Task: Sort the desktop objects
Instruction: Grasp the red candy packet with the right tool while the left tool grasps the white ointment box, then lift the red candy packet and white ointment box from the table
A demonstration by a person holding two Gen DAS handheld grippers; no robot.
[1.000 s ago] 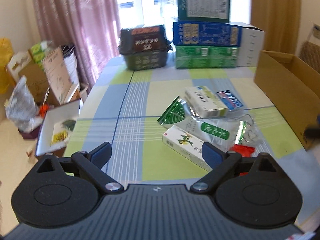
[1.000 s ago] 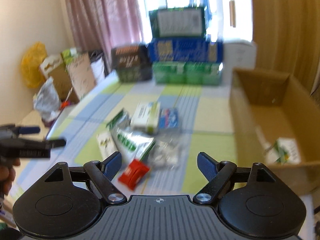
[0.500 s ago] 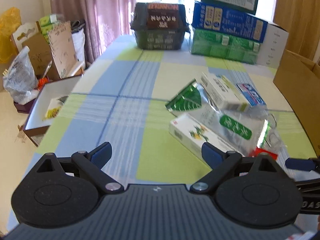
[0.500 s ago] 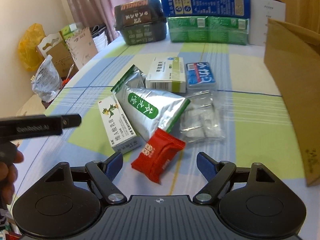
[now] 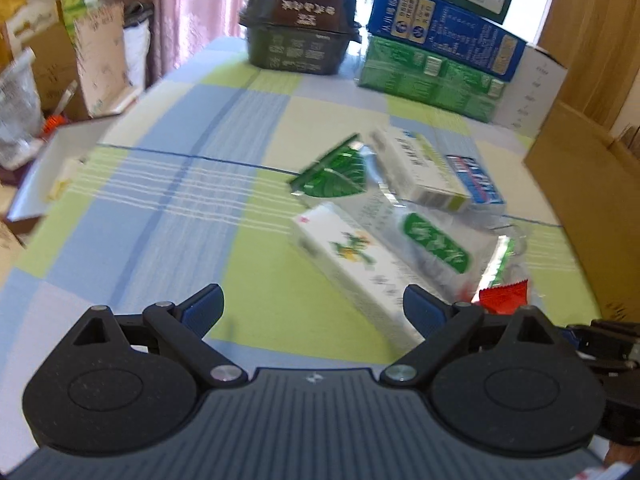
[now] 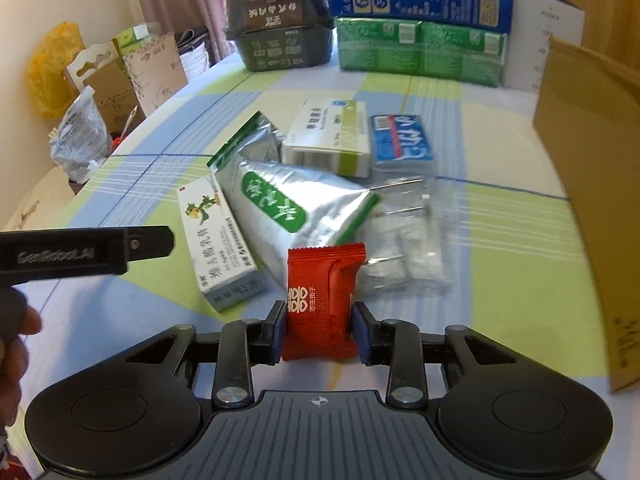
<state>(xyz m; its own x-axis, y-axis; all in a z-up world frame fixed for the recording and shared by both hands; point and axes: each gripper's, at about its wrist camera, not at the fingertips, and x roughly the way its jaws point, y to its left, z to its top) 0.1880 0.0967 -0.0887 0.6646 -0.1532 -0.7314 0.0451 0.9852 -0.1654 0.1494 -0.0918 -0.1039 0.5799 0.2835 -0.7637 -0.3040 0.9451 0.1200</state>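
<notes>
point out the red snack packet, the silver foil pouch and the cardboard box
red snack packet [image 6: 320, 292]: right wrist view, middle of its printed front.
silver foil pouch [image 6: 280, 200]: right wrist view, its green label.
cardboard box [image 6: 592, 184]: right wrist view, its outer side wall.

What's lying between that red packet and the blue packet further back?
A clear plastic bag lies between the red packet and blue packet, seen in the right wrist view.
</notes>
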